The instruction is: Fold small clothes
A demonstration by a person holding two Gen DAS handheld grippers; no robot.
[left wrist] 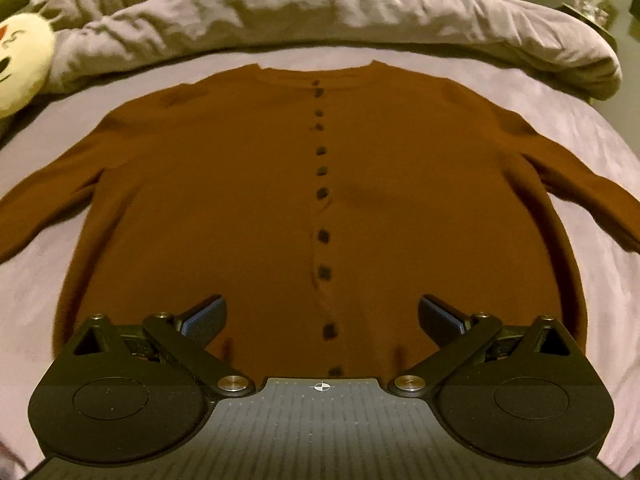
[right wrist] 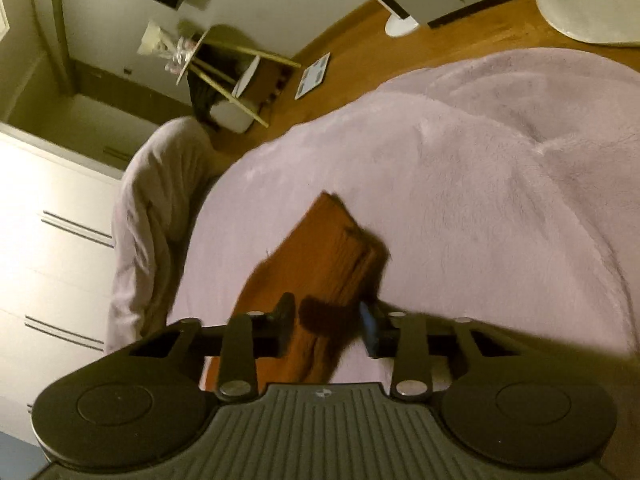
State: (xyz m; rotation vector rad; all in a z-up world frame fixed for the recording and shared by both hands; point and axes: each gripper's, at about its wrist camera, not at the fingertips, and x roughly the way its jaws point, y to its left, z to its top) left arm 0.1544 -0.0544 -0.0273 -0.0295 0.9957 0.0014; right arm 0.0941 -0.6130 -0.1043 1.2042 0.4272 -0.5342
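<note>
A rust-brown buttoned cardigan (left wrist: 248, 184) lies flat, front up, on a pale lilac bed cover (left wrist: 600, 148), sleeves spread to both sides. My left gripper (left wrist: 322, 316) is open and empty, hovering over the cardigan's bottom hem near the button line. In the right wrist view, one sleeve cuff (right wrist: 340, 248) of the cardigan lies on the cover. My right gripper (right wrist: 330, 320) is over that sleeve with its jaws partly apart on either side of the cloth; I cannot tell whether they touch it.
A bunched lilac duvet (left wrist: 320, 4) lies behind the cardigan. A cream plush toy (left wrist: 20, 64) is at the far left. Beyond the bed edge are wooden floor (right wrist: 360, 52), a small stool (right wrist: 228, 68) and white wardrobe doors (right wrist: 52, 240).
</note>
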